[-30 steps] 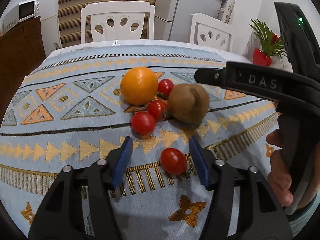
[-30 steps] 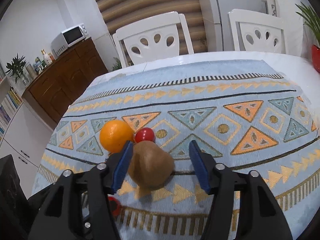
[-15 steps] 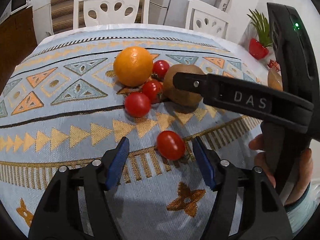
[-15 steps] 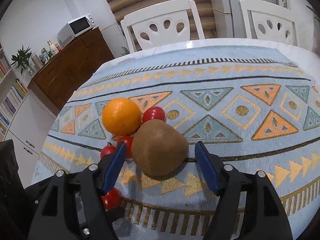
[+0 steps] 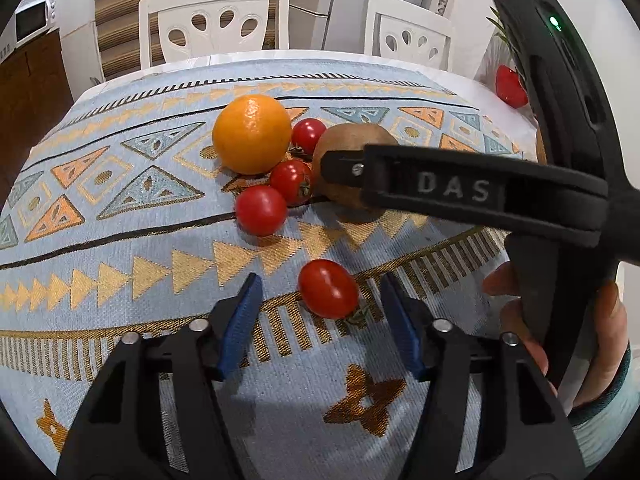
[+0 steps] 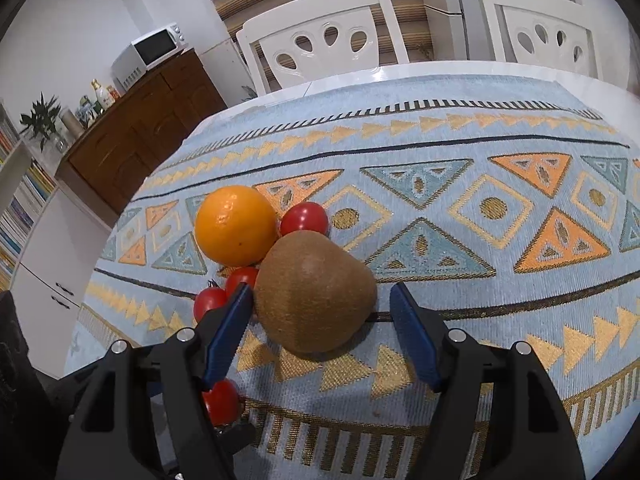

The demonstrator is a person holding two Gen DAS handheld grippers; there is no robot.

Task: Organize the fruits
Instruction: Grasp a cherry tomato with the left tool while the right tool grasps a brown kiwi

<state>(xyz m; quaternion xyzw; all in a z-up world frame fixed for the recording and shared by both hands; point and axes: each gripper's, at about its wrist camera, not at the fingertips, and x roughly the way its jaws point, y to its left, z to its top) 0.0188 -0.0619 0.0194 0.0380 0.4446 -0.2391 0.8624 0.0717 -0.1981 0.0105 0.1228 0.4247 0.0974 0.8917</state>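
A brown kiwi (image 6: 314,290) lies on the patterned tablecloth (image 6: 440,208), between the blue pads of my open right gripper (image 6: 322,300); whether the left pad touches it I cannot tell. An orange (image 6: 235,225) and several cherry tomatoes (image 6: 304,218) crowd its left side. In the left wrist view one lone cherry tomato (image 5: 328,289) rests between the pads of my open left gripper (image 5: 322,292), without contact. Behind it sit the orange (image 5: 251,133), more tomatoes (image 5: 261,209) and the kiwi (image 5: 352,148), half hidden by the right gripper's black arm (image 5: 460,188).
A hand (image 5: 592,340) grips the right tool's handle at the right. Two white chairs (image 5: 216,20) stand behind the table. A wooden sideboard (image 6: 140,128) with a microwave (image 6: 150,50) lines the left wall. A red plant pot (image 5: 510,86) sits at the far right.
My right gripper has come forward so the kiwi now sits between its pads. The left gripper has drawn back slightly from the lone tomato. All fruits lie where they were.
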